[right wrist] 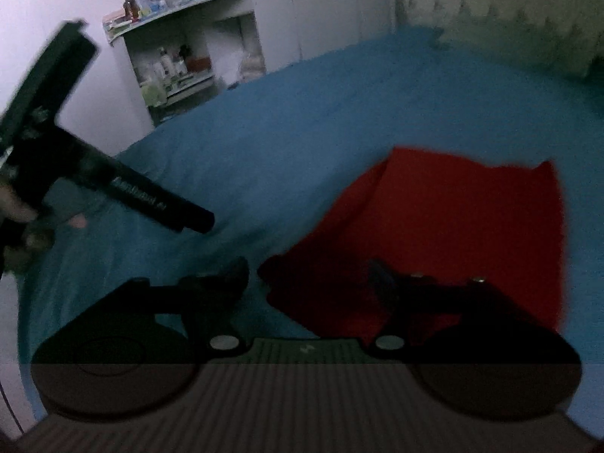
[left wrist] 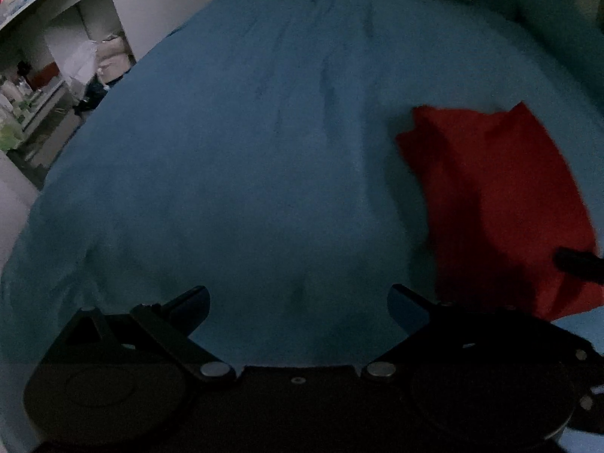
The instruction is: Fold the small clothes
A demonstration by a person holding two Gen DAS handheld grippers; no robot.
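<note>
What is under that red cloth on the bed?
The red cloth lies folded on a blue bedsheet, which shows all around it. Whether anything else sits beneath it cannot be seen; the cloth covers that spot. The right gripper hangs open at its near corner.

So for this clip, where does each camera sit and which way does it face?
Left wrist: on the left gripper, angled down at the blue bedspread, shelves at far left; its own open jaws show, empty.
Right wrist: on the right gripper, looking across the bed to the shelves; its open jaws straddle the cloth's near corner, and a hand holds the other gripper at left.
Shared: the red cloth, bedspread and shelves.
</note>
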